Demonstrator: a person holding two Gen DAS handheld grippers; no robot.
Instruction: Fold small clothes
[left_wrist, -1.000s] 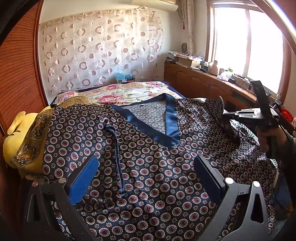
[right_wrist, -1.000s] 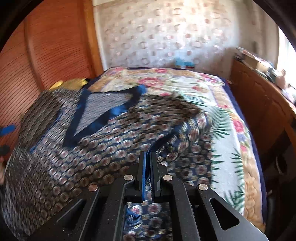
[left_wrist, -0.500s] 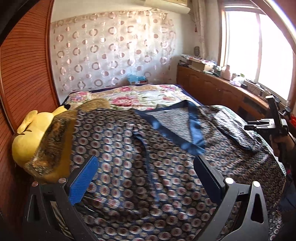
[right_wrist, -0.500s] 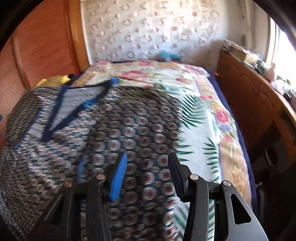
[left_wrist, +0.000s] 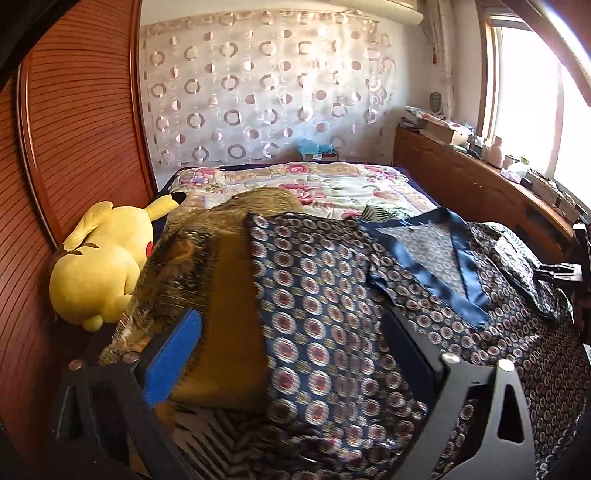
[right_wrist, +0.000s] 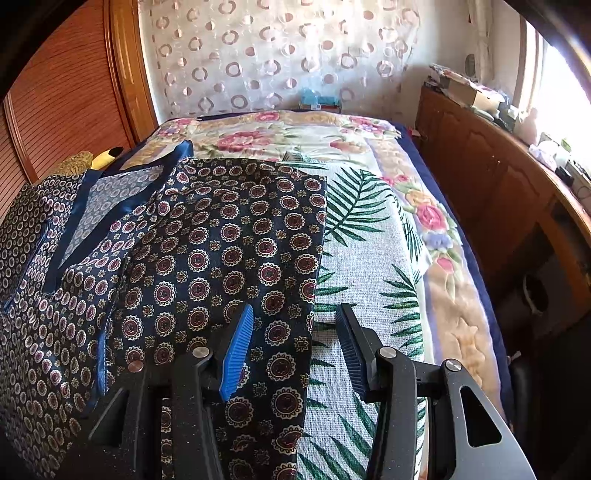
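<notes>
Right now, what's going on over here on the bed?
A person with a handheld gripper in each hand is folding a navy medallion-print top with blue satin neck trim, spread over the floral bedspread. The right gripper hovers at the top's right edge, jaws open and empty. The left gripper, also open, hangs over its left side.

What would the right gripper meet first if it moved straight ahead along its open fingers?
Probably the right gripper would meet the straight edge of the navy medallion-print garment, beside the leaf-print bedspread; depth is unclear.
</notes>
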